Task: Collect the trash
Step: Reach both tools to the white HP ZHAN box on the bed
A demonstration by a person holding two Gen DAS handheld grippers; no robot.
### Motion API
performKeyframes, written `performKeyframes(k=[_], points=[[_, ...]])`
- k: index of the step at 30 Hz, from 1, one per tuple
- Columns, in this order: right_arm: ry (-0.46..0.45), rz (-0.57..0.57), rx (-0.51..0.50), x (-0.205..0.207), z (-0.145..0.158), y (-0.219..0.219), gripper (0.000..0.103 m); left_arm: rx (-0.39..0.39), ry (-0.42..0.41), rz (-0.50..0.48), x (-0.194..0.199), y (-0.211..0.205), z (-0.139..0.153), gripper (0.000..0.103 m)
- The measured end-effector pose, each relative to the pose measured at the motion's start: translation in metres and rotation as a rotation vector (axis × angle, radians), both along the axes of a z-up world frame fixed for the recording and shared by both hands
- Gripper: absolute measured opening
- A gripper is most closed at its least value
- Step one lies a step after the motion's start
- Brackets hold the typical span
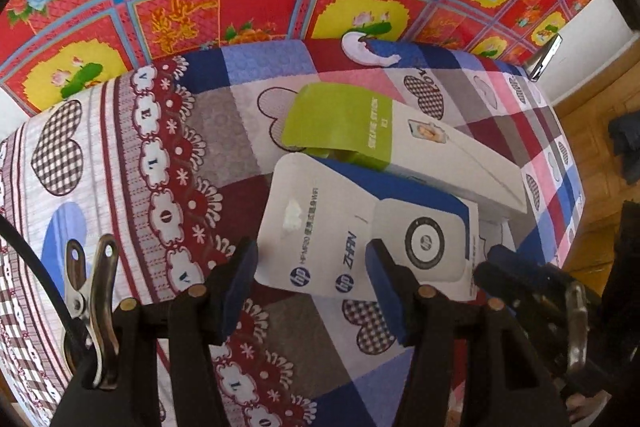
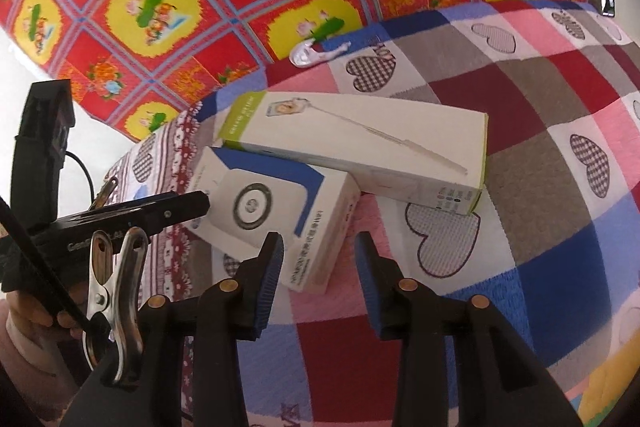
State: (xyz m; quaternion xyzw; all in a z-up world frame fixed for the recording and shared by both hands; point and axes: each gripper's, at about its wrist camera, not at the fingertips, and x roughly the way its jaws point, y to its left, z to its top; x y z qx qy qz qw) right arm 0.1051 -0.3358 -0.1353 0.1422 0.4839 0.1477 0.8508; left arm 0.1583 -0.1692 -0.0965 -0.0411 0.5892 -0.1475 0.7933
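White HP box (image 1: 320, 227) with blue corner lies between the left gripper's (image 1: 312, 279) parted fingers, unpressed; right gripper (image 2: 318, 267) gapes empty beside it.

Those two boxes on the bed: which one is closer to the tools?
The white box with the blue corner, printed with a round speaker-like picture. The longer white box with green ends lies behind it.

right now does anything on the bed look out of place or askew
Two empty-looking product boxes lie at angles on the quilt: the long selfie-stick box rests partly on the far end of the white-and-blue HP box. A small white item sits alone by the far edge. Nothing looks spilled or torn.
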Motion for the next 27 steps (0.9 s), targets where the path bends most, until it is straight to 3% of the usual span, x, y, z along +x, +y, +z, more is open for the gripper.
performKeyframes(k=[20,27], points=[[0.05,0.08,0.063,0.022,-0.018,0.0,0.043,-0.035,-0.013,-0.035,0.003,-0.012,-0.005,0.062],[0.055,0.106,0.064,0.026,-0.019,0.002,0.052,-0.042,-0.006,-0.043,0.0,-0.02,-0.008,0.073]])
